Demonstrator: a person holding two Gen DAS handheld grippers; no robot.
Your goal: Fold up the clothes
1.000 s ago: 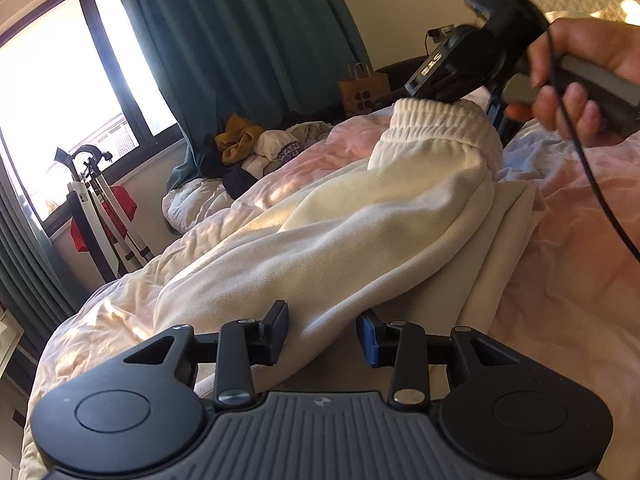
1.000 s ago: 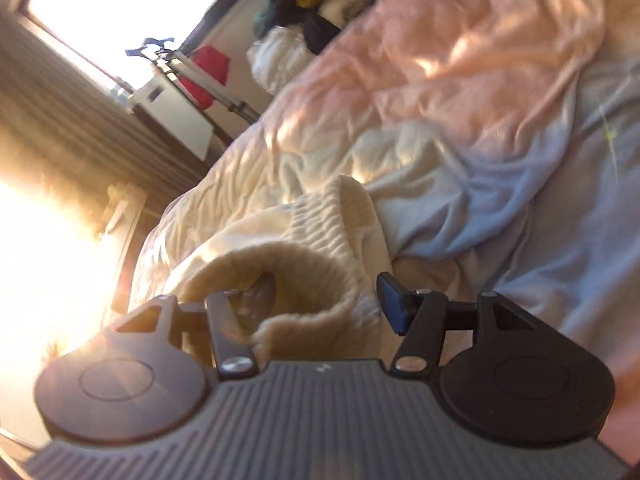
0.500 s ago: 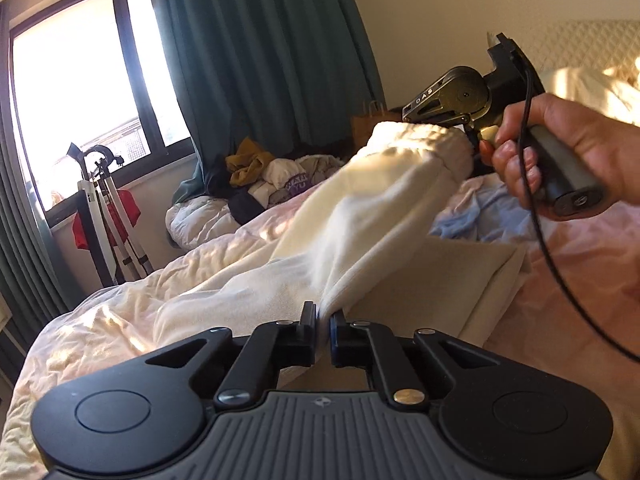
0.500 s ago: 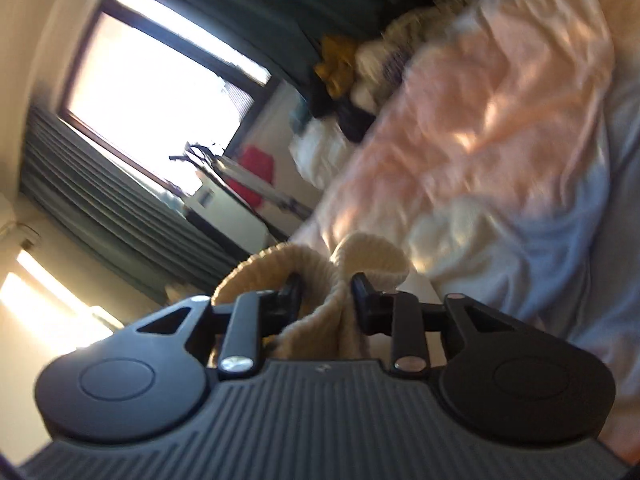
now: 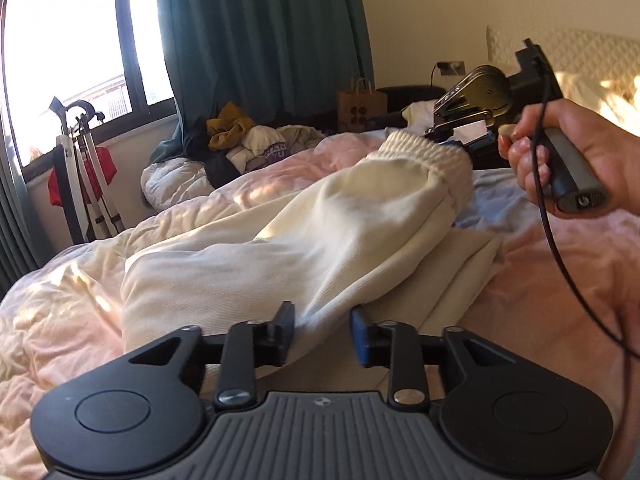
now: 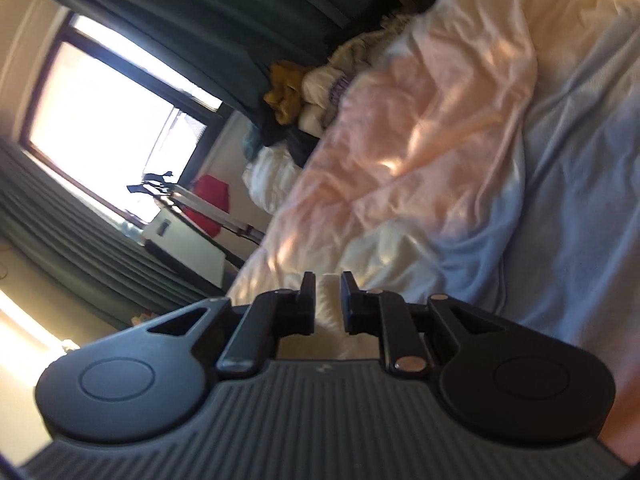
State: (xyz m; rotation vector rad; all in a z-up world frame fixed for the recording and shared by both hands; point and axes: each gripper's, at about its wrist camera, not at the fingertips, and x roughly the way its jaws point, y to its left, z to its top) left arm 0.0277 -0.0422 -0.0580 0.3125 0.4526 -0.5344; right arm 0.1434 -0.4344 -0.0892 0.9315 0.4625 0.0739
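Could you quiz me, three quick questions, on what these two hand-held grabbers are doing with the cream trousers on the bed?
1. True or false: the left gripper is clamped on the cream trousers.
2. Which part of the trousers does the right gripper pinch? A) ribbed waistband B) a pocket C) a drawstring
3. Fill in: the trousers lie on a pink ___.

Key: 1 false, its jaws stand open around the cloth; 2 A; 3 duvet.

Sunlit dark-framed window point(image 5: 68, 60), teal pleated curtains point(image 5: 260, 52), cream wall point(image 5: 460, 8), rumpled pink duvet bed point(image 5: 560, 280), brown paper bag point(image 5: 361, 105).
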